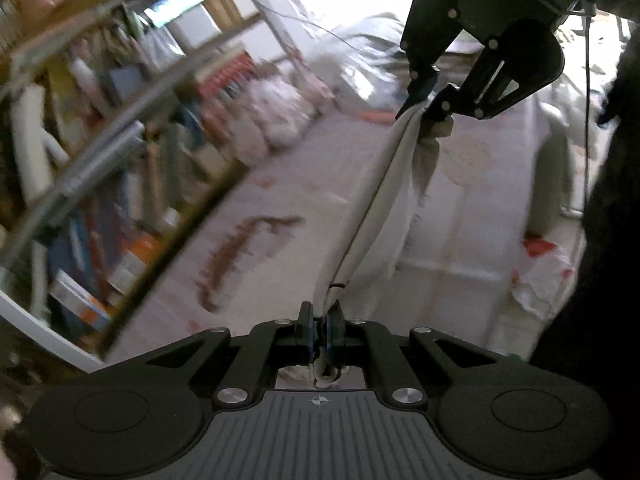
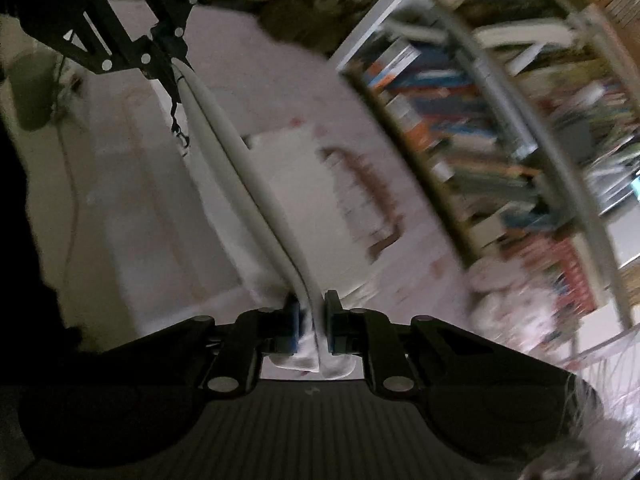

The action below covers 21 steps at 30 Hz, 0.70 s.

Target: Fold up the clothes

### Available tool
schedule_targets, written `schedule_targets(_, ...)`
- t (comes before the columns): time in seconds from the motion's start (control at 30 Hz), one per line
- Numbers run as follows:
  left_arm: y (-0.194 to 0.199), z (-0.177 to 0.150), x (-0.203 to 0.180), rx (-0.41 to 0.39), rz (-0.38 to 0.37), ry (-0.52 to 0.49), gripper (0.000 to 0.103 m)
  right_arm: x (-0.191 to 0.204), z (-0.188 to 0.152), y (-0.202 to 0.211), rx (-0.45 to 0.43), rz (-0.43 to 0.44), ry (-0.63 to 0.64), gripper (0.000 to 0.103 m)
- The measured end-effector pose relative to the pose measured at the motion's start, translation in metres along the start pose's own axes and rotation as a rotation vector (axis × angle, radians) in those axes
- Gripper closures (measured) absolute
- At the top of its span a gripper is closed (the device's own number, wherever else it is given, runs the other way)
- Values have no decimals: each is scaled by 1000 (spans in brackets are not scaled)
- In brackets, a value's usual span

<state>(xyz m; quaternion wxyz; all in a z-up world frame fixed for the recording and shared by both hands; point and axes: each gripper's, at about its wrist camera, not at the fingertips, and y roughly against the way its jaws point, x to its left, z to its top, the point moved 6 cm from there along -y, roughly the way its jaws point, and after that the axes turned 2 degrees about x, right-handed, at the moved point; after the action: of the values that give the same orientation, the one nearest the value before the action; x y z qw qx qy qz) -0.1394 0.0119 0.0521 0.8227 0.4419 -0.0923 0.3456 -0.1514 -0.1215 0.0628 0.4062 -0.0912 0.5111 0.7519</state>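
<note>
A white garment (image 1: 380, 208) hangs stretched in the air between my two grippers, bunched into a long band. In the left wrist view my left gripper (image 1: 320, 314) is at the bottom, shut on one end of it, and a tuft of cloth pokes out behind the pads. My right gripper (image 1: 424, 106) is at the upper right, clamped on the other end. From the right wrist the garment (image 2: 240, 168) runs up from my right gripper (image 2: 312, 306), whose pads press on it, to my left gripper (image 2: 172, 66) at the upper left. Both views are blurred.
Below lies a pale patterned cover (image 1: 280, 184) with a brown curved mark (image 1: 240, 252). A crowded bookshelf (image 1: 120, 140) stands along one side, also the bookshelf (image 2: 480, 140) on the right. A red-and-white bag (image 1: 540, 268) lies at the right, by a dark shape (image 1: 616, 220).
</note>
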Motion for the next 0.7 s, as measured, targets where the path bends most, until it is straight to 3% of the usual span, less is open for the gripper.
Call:
schedule_targets(0.27,-38,29,55,31,81,39,96,-58,11,-37,-57,-10,26,93)
schedule_targets(0.53,-121,22,95,174,72,89,95,-101,6,-137,-29,103,1,93)
schedule_targets(0.63,-149,12,96,246,50,104,91,-104,0,-174,6,159,4,93)
schedule_targets(0.7,-161,3,99,276,76,118,85,-103,-3,-196,33,193,4,93)
